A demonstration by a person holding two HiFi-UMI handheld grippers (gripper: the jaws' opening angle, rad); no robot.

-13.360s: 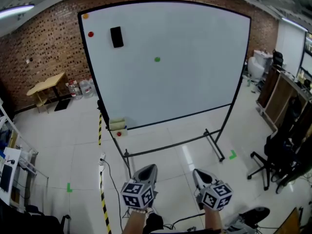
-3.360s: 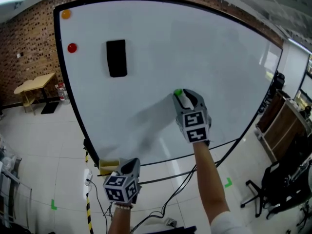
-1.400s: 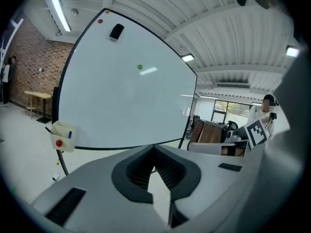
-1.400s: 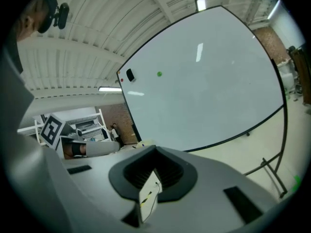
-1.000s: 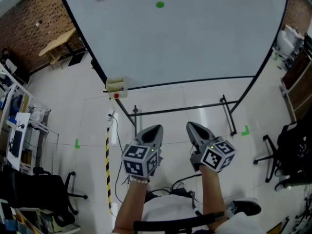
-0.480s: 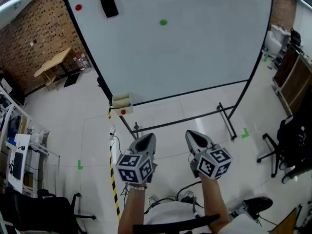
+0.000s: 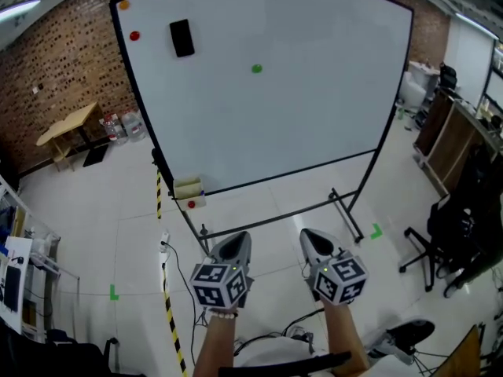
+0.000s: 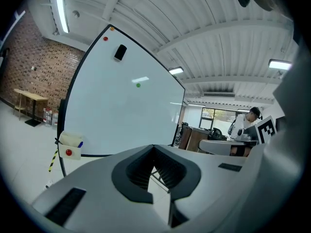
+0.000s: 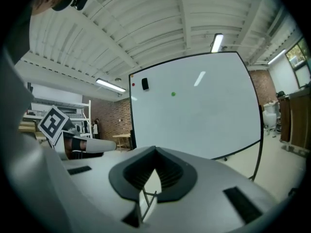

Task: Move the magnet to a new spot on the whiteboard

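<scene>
Magnet (image 7: 256, 68), green, sits upper middle on the whiteboard (image 7: 314, 124), well apart from your grippers. You hold the left gripper (image 7: 234, 244) and right gripper (image 7: 313, 243) low, side by side, facing the board. Both jaws are clenched on nothing.

Left gripper (image 7: 236, 240), right gripper (image 7: 313, 238): jaws together.

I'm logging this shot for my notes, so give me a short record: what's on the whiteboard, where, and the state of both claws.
board: whiteboard, upright on a floor stand
green magnet: on the board, upper middle
red magnet: upper left, just below the orange magnet
eraser: black, right of the red magnet
left claw: shut, empty, well short of the board
right claw: shut, empty, well short of the board
</scene>
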